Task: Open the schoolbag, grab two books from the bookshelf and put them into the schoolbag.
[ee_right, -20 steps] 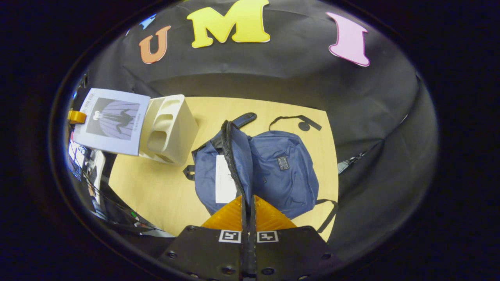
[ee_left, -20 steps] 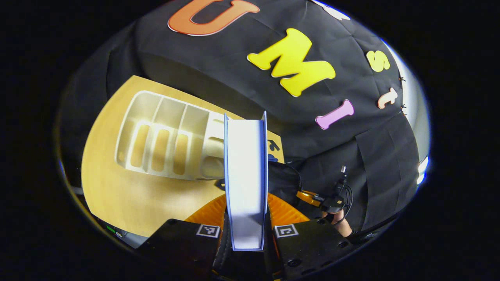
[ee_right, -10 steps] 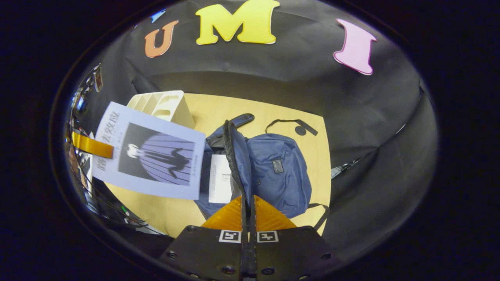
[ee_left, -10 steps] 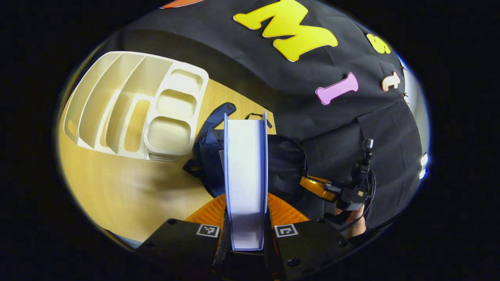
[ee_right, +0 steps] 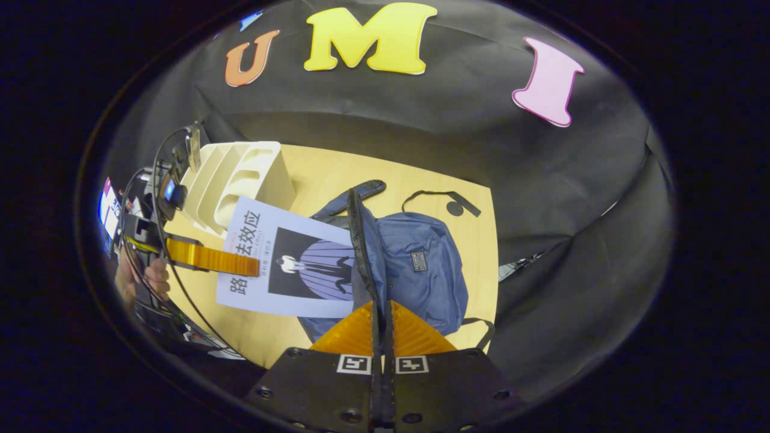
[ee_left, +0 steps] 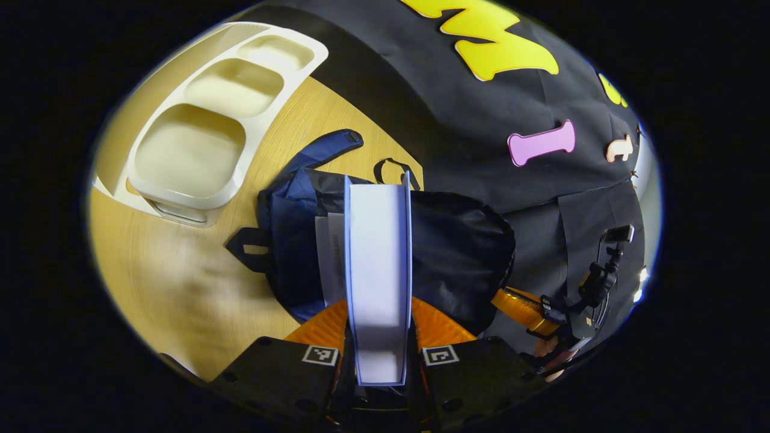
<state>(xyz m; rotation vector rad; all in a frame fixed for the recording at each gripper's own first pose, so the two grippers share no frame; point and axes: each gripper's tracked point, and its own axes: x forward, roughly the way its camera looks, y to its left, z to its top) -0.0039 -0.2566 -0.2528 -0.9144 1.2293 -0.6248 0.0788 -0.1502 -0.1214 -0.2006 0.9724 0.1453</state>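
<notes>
My left gripper [ee_left: 378, 308] is shut on a pale blue book [ee_left: 378, 258], which stands on edge with its white page block facing the camera. Below it lies the blue schoolbag [ee_left: 289, 210], open, with a dark inside and a white book or sheet [ee_left: 328, 252] in it. In the right gripper view the same book [ee_right: 289, 270] hangs flat over the bag's left half, with the left gripper [ee_right: 252, 266] on its left edge. My right gripper [ee_right: 382, 305] is shut on the zipper rim [ee_right: 361, 240] of the bag's [ee_right: 421, 264] opening and holds it up.
The cream bookshelf [ee_left: 198, 138] lies on the wooden table [ee_left: 174, 288] left of the bag, also as the bookshelf [ee_right: 240, 174] at the back left. A person's hand [ee_right: 141, 279] holds the left gripper. The bag's straps [ee_right: 445, 201] trail toward the table's far edge.
The left gripper has carried the book from beside the bookshelf to over the open bag. The right gripper has kept hold of the bag's rim, hardly moving.
</notes>
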